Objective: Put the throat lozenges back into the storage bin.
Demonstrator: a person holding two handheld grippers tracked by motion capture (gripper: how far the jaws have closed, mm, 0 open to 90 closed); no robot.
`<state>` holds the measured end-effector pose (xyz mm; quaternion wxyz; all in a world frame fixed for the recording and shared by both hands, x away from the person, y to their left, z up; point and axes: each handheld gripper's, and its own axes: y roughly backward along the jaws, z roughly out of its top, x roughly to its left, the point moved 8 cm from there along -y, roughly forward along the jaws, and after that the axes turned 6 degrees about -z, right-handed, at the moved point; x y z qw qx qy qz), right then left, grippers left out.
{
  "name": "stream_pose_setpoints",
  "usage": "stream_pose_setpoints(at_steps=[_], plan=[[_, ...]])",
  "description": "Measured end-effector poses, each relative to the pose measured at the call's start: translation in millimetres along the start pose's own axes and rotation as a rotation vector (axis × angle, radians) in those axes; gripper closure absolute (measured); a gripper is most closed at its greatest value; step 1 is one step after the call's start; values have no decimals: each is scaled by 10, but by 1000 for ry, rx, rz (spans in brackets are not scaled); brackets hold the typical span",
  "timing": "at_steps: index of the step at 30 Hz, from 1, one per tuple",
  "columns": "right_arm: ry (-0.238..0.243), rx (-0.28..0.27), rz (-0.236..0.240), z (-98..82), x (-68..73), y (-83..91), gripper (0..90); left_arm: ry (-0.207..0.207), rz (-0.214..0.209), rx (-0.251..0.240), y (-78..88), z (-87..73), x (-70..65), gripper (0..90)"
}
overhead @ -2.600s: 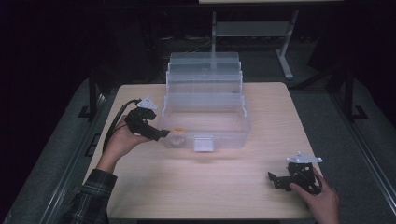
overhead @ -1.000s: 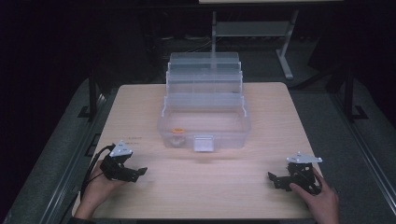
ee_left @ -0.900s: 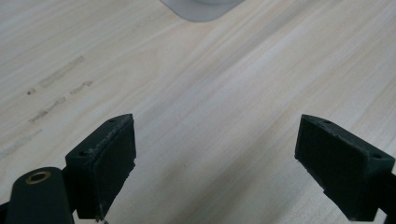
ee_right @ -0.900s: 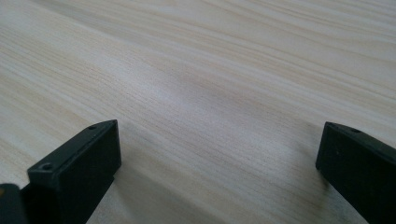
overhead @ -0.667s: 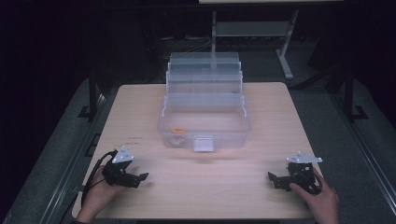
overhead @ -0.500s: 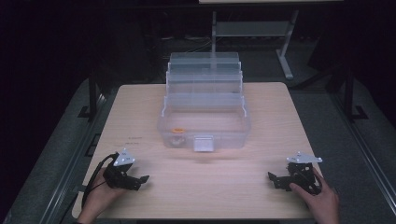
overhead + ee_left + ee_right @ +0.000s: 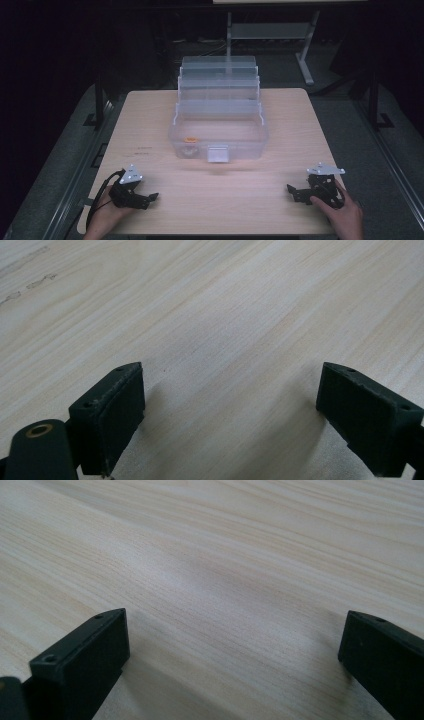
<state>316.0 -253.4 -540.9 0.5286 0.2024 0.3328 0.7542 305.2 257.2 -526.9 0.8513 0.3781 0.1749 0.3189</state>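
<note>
Left black two-jaw gripper (image 7: 150,197) has come away from the clear plastic tiered storage box (image 7: 219,120) and now rests low at the near-left corner of the pale wooden table (image 7: 240,200), jaws spread, empty. Right black two-jaw gripper (image 7: 292,191) unchanged at near right, jaws also spread, empty. Small orange item (image 7: 189,140) sits inside the box's front-left. Looks like a finished placement, hands parked.

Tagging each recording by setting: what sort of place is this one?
Probably a lab or recording studio, not a home: a lone wooden table against dark surroundings, a metal stand behind it, and a clear tiered plastic box set out centrally.
</note>
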Motion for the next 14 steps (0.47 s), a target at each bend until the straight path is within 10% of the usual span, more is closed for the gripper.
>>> stream_pose_setpoints(at_steps=[14], plan=[[0, 0, 0, 0, 0, 0, 0, 4, -13, -60, 6, -45, -9, 110]])
